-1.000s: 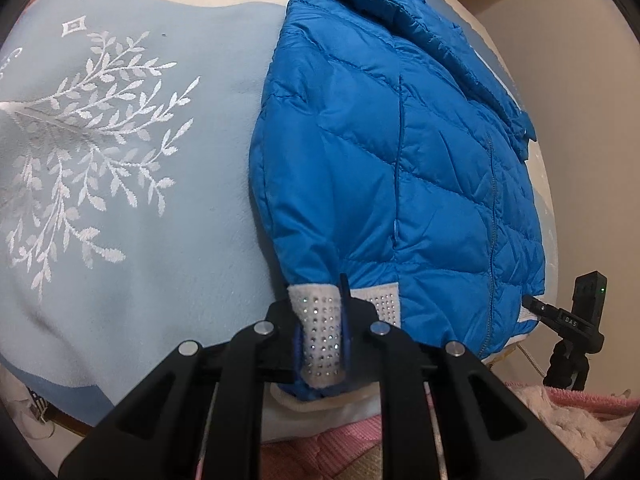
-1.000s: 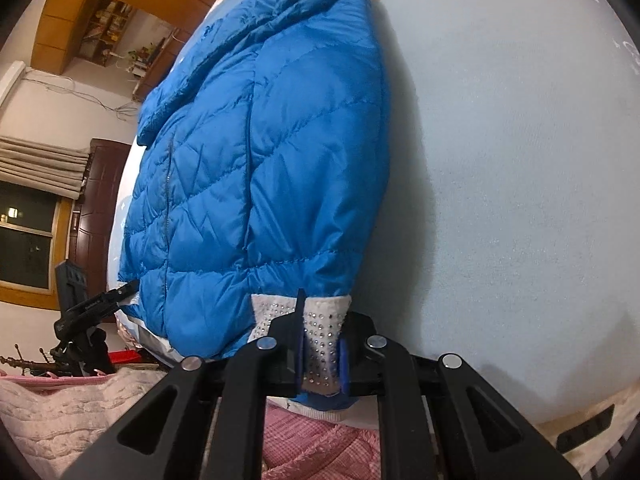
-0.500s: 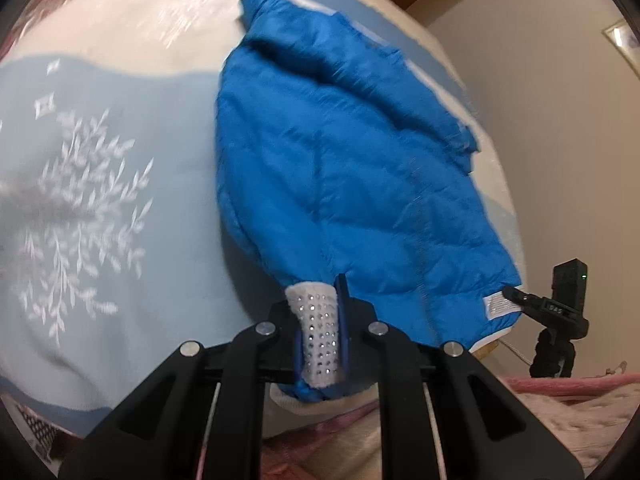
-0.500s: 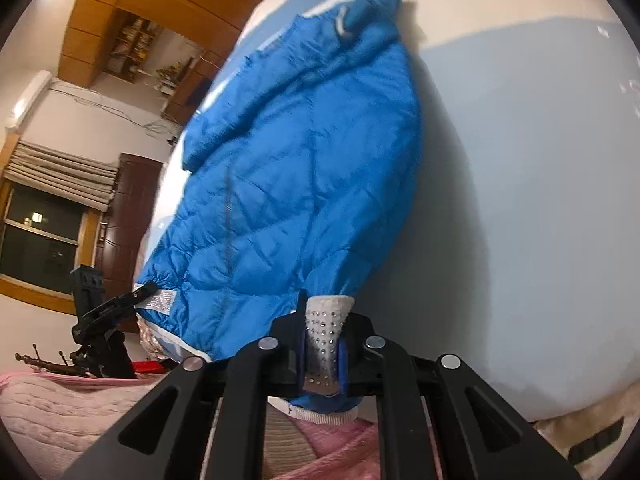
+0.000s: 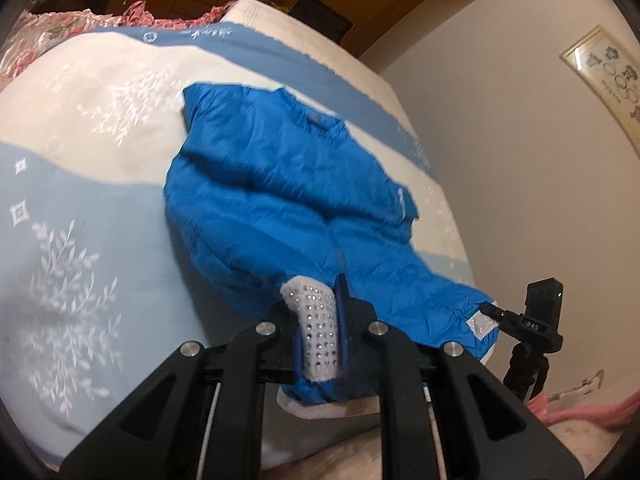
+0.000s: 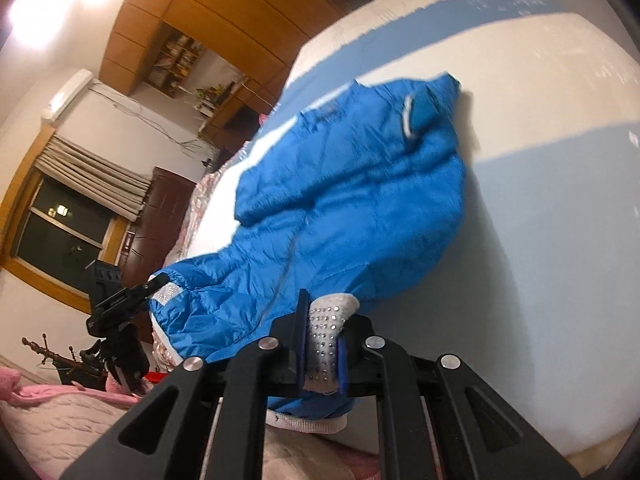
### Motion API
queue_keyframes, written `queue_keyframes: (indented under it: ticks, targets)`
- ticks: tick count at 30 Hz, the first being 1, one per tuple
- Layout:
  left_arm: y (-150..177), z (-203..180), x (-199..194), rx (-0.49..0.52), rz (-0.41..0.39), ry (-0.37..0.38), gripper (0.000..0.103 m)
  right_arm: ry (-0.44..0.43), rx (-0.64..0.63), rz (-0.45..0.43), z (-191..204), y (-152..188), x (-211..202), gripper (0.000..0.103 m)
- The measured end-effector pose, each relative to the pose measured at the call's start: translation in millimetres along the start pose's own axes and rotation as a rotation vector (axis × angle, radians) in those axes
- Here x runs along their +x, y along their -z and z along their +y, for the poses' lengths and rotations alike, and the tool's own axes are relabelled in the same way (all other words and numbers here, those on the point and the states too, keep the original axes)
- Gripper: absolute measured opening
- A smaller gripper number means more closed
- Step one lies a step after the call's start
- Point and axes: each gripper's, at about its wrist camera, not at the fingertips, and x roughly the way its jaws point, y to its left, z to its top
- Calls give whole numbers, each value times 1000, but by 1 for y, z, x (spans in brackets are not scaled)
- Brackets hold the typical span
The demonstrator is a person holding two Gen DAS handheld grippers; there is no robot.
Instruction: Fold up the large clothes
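Two corners of the blue puffer jacket (image 5: 288, 200) are pinched, one in each gripper. Clamped between the jaws of the left gripper (image 5: 320, 340) is a white studded hem band (image 5: 316, 320), with the blue fabric bunched just below it. Likewise, the right gripper (image 6: 322, 354) is closed on the other end of the studded band (image 6: 324, 340). Ahead of both grippers the rest of the jacket lies spread on the bed (image 5: 80, 240), its collar end farthest away. Beside the bed's near corner stands a small black camera on a tripod (image 5: 540, 320), just past the jacket's hem.
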Motion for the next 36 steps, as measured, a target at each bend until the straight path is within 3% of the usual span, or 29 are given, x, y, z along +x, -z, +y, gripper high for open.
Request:
queue_keyframes:
  ticks: [10, 16, 28, 36]
  targets:
    - [-81, -14, 20, 47, -64, 26, 12, -75, -4, -32, 0, -82, 6, 11]
    - [-131, -7, 52, 47, -70, 23, 12, -107, 23, -23, -17, -141, 33, 11]
    - [-216, 36, 148, -22, -3, -46, 13, -114, 112, 38, -70, -227, 113, 11]
    - [-239, 86, 209, -114, 82, -146, 16, -52, 221, 94, -119, -254, 167, 15]
